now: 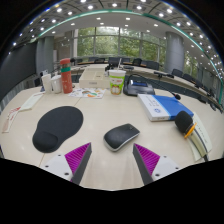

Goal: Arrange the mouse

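Observation:
A grey and black computer mouse [121, 136] lies on the pale table [100, 112], just ahead of my fingers and a little between their tips. A black mouse pad [57, 127] with a wrist rest lies to the left of the mouse, apart from it. My gripper [112, 156] is open and empty, its purple pads [77, 155] wide apart with a gap on each side of the mouse.
A blue and white box [163, 106] lies to the right, with a yellow and black tool [185, 123] and a cable near it. A red bottle [66, 76], a cup [117, 81], papers and a keyboard [30, 100] stand farther back.

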Available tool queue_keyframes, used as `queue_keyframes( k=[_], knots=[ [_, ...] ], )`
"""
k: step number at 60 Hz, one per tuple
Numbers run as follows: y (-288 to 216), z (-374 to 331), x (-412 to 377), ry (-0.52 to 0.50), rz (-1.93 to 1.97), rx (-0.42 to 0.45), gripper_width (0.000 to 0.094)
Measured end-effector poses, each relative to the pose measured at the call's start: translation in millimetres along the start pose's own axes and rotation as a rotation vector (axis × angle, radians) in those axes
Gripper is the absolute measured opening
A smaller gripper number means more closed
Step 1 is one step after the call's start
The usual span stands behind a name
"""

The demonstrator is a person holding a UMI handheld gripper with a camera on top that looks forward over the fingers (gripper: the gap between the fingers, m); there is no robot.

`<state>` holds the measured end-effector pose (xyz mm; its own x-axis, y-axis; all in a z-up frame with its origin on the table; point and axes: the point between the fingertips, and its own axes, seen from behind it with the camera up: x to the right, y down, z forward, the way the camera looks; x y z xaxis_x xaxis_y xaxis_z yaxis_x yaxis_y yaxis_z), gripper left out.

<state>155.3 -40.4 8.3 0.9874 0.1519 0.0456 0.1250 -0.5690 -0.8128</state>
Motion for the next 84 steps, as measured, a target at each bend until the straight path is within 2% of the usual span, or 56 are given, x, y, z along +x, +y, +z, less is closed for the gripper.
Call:
queue_keyframes(
  k=[24, 26, 33, 37, 45, 53, 58, 65, 71, 77, 84],
  knots=[
    [-29, 72, 7, -0.014, 0.029, -0.029, 0.0844],
    [-29, 75, 9, -0.007, 0.025, -0.033, 0.0816],
    [-32, 83, 13, 0.006, 0.022, -0.034, 0.0629],
    [-33, 85, 15, 0.012, 0.026, -0.040, 0.0479],
    [-33, 85, 15, 0.003, 0.029, -0.060, 0.0416],
    [-32, 83, 17, 0.041, 0.032, -0.082, 0.0333],
    [-43, 72, 15, 0.069, 0.057, -0.088, 0.0323],
    [-100, 35, 3, 0.117, 0.072, 0.010, 0.0323],
    [-151, 6, -35, 0.096, 0.072, 0.086, 0.0323],
    [-177, -5, -86, 0.076, 0.034, 0.125, 0.0323],
    [-166, 17, -148, 0.015, 0.028, 0.075, 0.0322]
  ],
)
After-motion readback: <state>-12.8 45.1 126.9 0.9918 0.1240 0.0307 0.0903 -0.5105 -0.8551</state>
